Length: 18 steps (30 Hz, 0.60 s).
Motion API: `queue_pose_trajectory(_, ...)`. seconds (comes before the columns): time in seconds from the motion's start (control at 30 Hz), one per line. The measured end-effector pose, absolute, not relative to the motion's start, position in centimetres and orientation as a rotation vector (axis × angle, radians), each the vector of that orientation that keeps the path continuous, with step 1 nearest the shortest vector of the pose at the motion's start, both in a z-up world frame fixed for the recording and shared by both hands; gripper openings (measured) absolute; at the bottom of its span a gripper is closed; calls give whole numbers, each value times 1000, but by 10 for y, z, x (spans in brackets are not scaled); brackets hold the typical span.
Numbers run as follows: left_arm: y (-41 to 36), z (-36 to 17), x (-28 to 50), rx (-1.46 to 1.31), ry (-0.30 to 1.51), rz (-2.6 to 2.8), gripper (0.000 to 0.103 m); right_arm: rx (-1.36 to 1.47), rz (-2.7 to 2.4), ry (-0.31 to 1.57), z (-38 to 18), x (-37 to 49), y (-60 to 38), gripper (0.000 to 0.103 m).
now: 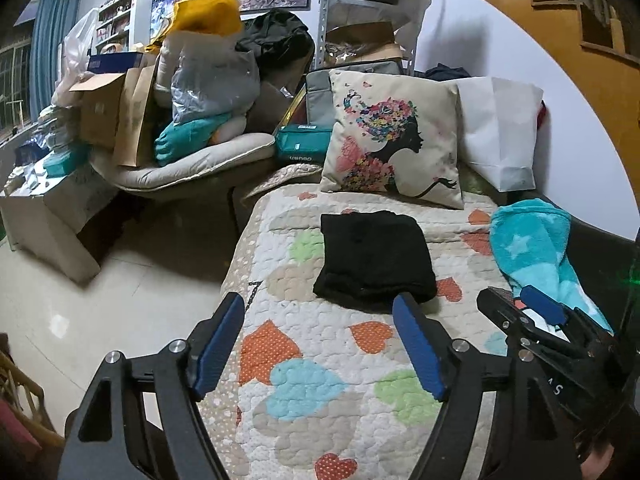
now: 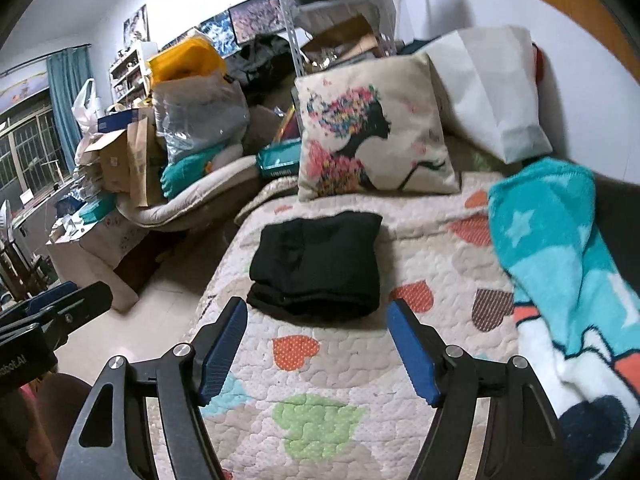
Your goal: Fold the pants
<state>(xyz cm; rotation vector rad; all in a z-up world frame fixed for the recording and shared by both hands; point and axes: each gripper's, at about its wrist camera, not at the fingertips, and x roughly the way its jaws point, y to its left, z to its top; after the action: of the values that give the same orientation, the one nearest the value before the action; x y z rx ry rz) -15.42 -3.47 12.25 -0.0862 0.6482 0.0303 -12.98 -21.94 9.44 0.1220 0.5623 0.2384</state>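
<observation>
The black pants (image 1: pixel 374 258) lie folded into a compact rectangle on the heart-patterned quilt (image 1: pixel 320 360); they also show in the right wrist view (image 2: pixel 320 266). My left gripper (image 1: pixel 320 308) is open and empty, held just short of the pants' near edge. My right gripper (image 2: pixel 318 312) is open and empty, also just short of the near edge. The right gripper shows at the right in the left wrist view (image 1: pixel 520 300). The left gripper shows at the left edge in the right wrist view (image 2: pixel 68 304).
A printed cushion (image 1: pixel 396 138) and a white pillow (image 1: pixel 500 128) stand behind the pants. A turquoise star blanket (image 2: pixel 560 260) lies along the quilt's right side. To the left the quilt ends at the tiled floor (image 1: pixel 120 300), with piled boxes and bags (image 1: pixel 160 100) beyond.
</observation>
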Motion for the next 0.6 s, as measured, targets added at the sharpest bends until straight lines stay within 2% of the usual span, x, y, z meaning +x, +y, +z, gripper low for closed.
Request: queue_pose_trajectory(0.6,-43,130,-167,-60,622,48,77,155,239,551,97,-136,-228,80)
